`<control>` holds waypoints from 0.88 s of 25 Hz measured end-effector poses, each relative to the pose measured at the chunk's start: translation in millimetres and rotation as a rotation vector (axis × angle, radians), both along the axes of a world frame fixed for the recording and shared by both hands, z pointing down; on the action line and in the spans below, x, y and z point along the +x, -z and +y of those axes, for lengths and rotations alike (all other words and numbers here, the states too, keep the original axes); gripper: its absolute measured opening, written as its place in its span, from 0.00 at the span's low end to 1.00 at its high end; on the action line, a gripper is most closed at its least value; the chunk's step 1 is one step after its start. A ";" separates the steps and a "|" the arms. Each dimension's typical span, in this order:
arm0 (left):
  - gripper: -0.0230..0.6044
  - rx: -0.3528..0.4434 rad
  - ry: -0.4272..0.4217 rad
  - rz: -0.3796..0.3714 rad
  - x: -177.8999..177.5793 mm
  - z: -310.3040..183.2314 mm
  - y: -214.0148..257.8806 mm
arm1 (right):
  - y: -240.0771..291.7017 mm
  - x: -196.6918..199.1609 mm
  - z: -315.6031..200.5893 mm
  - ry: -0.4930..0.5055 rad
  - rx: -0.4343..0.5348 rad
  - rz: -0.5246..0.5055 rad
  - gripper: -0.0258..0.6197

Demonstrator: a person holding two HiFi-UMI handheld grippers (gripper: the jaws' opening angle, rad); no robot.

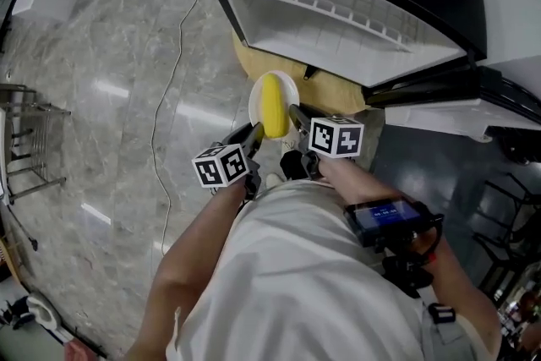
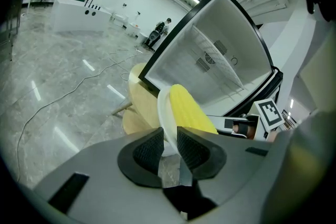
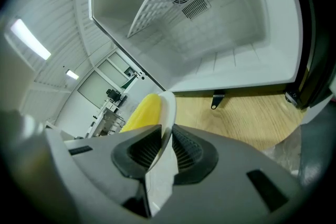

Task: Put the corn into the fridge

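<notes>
Under you is a polished grey stone floor (image 1: pixel 101 89) with one thin cable (image 1: pixel 180 46) trailing across it. Your left gripper view shows a wide, bright hall with a long white counter (image 2: pixel 79 10) far off. One small black fridge (image 1: pixel 338 21) stands open on a pale wooden top (image 3: pixel 247 118). Its white inside is turned toward you and has a single wire shelf (image 1: pixel 330 0) across it. You have one white plate (image 1: pixel 255 101) and one yellow ear of corn (image 1: pixel 273 106), which lies on that plate. The plate is held in the air just in front of the fridge opening and above the edge of the wooden top, so the corn is not yet inside. Both of your grippers are on the plate. The left gripper (image 2: pixel 168 141) has its jaws nearly together, pinching the plate's rim (image 2: pixel 164 113), with the corn (image 2: pixel 189 110) just beyond its pads. The right gripper (image 3: pixel 167 144) is clamped in the same way on the opposite rim (image 3: pixel 168 107), with the corn (image 3: pixel 143 112) showing past the plate's edge. In the head view the two grippers (image 1: pixel 256 135) (image 1: pixel 296 116) meet the plate from either side.
</notes>
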State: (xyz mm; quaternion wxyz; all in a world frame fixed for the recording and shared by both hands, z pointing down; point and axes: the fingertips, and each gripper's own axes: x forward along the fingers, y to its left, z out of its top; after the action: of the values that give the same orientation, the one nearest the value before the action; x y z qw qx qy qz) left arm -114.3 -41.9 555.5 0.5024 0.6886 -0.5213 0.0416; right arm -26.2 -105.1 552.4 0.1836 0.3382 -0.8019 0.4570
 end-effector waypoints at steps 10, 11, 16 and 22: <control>0.17 -0.018 0.017 -0.016 -10.7 -14.5 -9.3 | -13.7 -11.4 -14.8 0.021 -0.023 0.001 0.13; 0.17 -0.019 0.019 -0.020 -12.6 -16.5 -9.7 | -14.9 -13.3 -17.0 0.023 -0.023 0.000 0.13; 0.17 -0.021 0.037 -0.033 -16.3 -24.4 -11.8 | -17.7 -17.9 -26.6 0.033 -0.027 -0.010 0.13; 0.17 -0.016 0.042 -0.043 -12.5 -38.2 -15.3 | -20.2 -14.1 -39.4 0.035 -0.023 -0.022 0.13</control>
State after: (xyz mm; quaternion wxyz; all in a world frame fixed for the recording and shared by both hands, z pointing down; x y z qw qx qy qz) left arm -126.8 -80.1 570.7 0.4974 0.6725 -0.5458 0.0499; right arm -40.3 -144.6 572.5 0.1865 0.3169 -0.8044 0.4666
